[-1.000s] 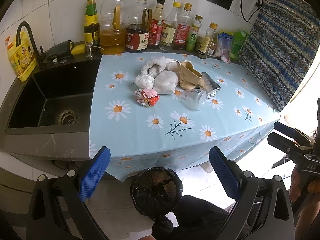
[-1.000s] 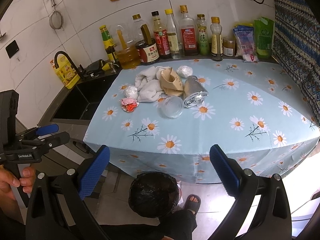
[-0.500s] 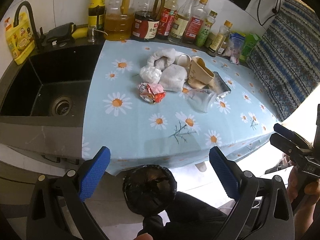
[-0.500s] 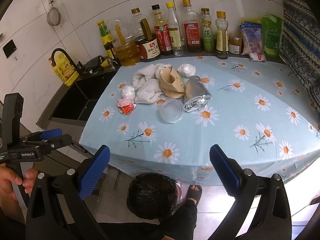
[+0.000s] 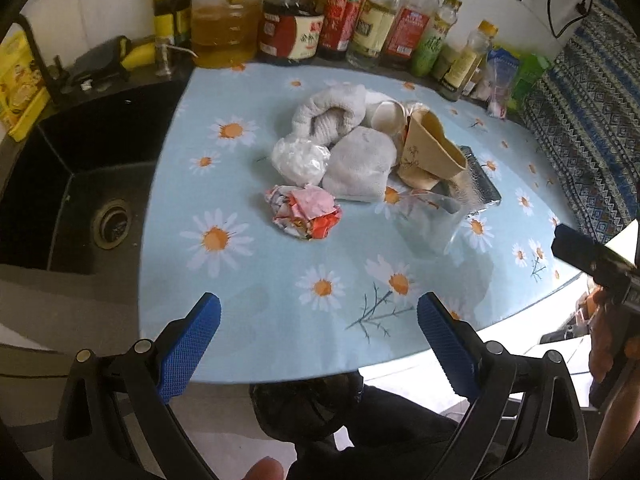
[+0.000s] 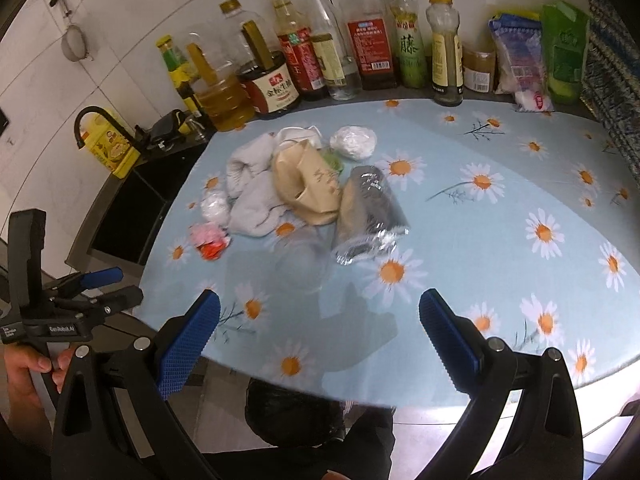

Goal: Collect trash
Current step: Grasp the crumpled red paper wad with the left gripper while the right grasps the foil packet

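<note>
**Both hand-held grippers open over the trash pile**

Left hand-held gripper (image 5: pixel 318 322) hangs wide open above the near edge of the daisy-print blue bench (image 5: pixel 248 280), nothing between its blue pads. Right hand-held gripper (image 6: pixel 319 320) spread just as wide, empty. Trash sits mid-bench: crumpled red-and-white wrapper (image 5: pixel 305 216) at 12 o'clock from the left gripper, clear plastic cup (image 6: pixel 298 262) lying at 12 from the right one, silver foil pouch (image 6: pixel 370 216) touching it at 1 o'clock. Black-bagged bin (image 6: pixel 294 416) below the bench edge

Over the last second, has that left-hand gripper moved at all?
Yes. The left gripper has moved forward, toward the trash pile: the red wrapper and the sink now sit closer in its view.
</note>
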Available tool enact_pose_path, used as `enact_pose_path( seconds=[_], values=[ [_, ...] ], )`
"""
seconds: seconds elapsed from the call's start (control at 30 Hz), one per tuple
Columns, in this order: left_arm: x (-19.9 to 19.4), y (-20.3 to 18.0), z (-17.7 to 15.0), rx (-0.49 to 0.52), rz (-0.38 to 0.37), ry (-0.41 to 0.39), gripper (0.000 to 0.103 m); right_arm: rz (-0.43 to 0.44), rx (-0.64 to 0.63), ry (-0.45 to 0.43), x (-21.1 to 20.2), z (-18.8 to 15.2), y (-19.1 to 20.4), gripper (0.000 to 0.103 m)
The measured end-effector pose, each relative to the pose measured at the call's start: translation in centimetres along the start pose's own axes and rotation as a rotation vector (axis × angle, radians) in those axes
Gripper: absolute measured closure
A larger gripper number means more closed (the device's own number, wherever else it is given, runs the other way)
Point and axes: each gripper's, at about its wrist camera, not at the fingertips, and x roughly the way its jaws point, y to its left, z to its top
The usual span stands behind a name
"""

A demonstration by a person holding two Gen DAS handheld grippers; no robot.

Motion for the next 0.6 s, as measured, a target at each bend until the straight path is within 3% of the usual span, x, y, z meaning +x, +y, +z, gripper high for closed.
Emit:
enact_pose_path(
  seconds=[0.3,0.53,0.6],
  values=[
    [4.4,0.1,3.1,-0.005,0.016,0.072,0.008,0.016,0.021,0.074,4.5,3.9,-3.4,0.005],
    [6.7,0.3,4.9,-0.001,0.027,0.109,0.008,0.017,0.007,0.136,7.5,6.0,-4.9,0.016],
    [7.5,0.5,5.3,-0.004,0.035,0.120,0.018,0.024,0.007,0.154,8.3,6.3,-5.2,0.017]
  ],
)
